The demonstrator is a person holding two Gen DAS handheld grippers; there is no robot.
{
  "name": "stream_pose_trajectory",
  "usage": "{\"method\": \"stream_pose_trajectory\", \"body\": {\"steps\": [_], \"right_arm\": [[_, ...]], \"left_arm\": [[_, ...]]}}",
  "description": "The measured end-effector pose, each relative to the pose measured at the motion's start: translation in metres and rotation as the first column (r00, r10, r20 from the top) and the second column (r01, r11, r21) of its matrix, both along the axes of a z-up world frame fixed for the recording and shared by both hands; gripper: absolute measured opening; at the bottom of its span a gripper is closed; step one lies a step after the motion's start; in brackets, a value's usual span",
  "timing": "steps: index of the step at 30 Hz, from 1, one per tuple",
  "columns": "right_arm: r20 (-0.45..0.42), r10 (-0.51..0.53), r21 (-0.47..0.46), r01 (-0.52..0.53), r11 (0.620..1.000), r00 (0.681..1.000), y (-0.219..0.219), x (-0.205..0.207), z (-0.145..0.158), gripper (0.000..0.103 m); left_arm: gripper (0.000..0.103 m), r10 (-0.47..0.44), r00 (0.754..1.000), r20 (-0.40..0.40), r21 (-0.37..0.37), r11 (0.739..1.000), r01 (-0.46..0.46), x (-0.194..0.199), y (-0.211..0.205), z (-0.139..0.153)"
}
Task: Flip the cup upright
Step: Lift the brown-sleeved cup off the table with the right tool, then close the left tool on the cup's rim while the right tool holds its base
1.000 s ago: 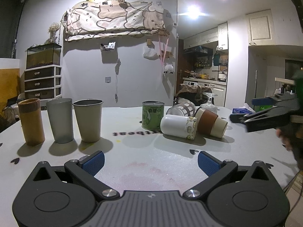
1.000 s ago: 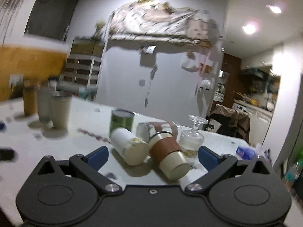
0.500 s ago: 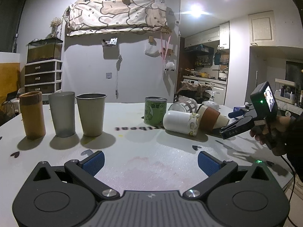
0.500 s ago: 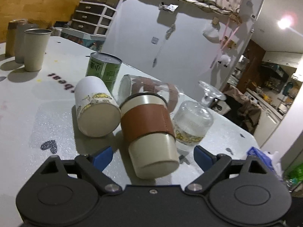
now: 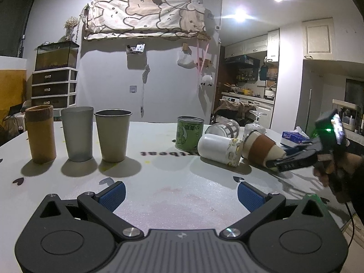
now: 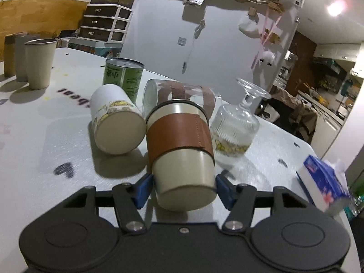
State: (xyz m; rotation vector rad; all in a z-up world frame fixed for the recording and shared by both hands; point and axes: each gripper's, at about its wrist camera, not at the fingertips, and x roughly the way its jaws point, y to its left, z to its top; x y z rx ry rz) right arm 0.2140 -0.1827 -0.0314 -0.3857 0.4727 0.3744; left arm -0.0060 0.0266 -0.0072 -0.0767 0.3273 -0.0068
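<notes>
While the cup with the brown sleeve lies on its side on the bench, base toward the camera, the right gripper has its fingers on either side of that base, close against the wall; whether they already pinch it I cannot tell. To do this well, the grip should probably sit further up, nearer the sleeve, so the cup does not slip as it swings, and the lift should clear the white cup touching it at 9 o'clock and the upturned glass just beside it at 3 o'clock before the base goes down. A clear tumbler lies behind at 12 o'clock, and a green can stands further at 11 o'clock. The left gripper hovers with its fingers spread wide, holding nothing. Three cups stand upright at its 10 o'clock. The bench is pale and matte with printed lettering; a tissue box rests near its edge, and a dim kitchen lies beyond.
</notes>
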Motion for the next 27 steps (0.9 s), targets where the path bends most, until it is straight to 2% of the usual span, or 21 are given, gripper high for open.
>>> {"method": "stream_pose_trajectory", "body": {"steps": [6,9,13,19,23,25,27], "right_arm": [[-0.098,-0.066,0.131,0.078,0.988,0.993,-0.003,-0.054,0.007,0.061],[-0.14,-0.035,0.192,0.061,0.98,0.99,0.0,-0.087,0.009,0.061],[-0.177,0.058,0.258,-0.011,0.966,0.982,0.011,-0.122,0.011,0.061],[-0.17,0.165,0.285,-0.112,0.952,0.971,0.052,-0.143,0.017,0.061],[-0.132,0.232,0.297,-0.185,0.937,0.964,0.08,-0.152,0.023,0.061],[-0.113,0.254,0.281,-0.215,0.935,0.961,0.092,-0.154,0.021,0.061],[-0.118,0.267,0.269,-0.228,0.936,0.956,0.101,-0.155,0.017,0.061]], "left_arm": [[0.103,-0.015,1.0,-0.001,-0.026,1.0,0.015,-0.001,0.002,0.0],[0.103,-0.029,1.0,0.006,-0.054,0.998,0.029,-0.002,0.006,0.0],[0.103,-0.03,1.0,0.007,-0.105,0.994,0.031,-0.003,0.013,-0.002],[0.103,-0.024,0.999,0.026,-0.145,0.989,0.028,-0.009,0.021,0.0],[0.102,-0.008,1.0,0.026,-0.194,0.981,0.012,-0.01,0.03,0.0],[0.101,-0.004,1.0,0.018,-0.243,0.97,0.008,-0.009,0.036,-0.002],[0.094,-0.011,1.0,0.006,-0.294,0.956,0.012,-0.006,0.043,-0.004]]}}
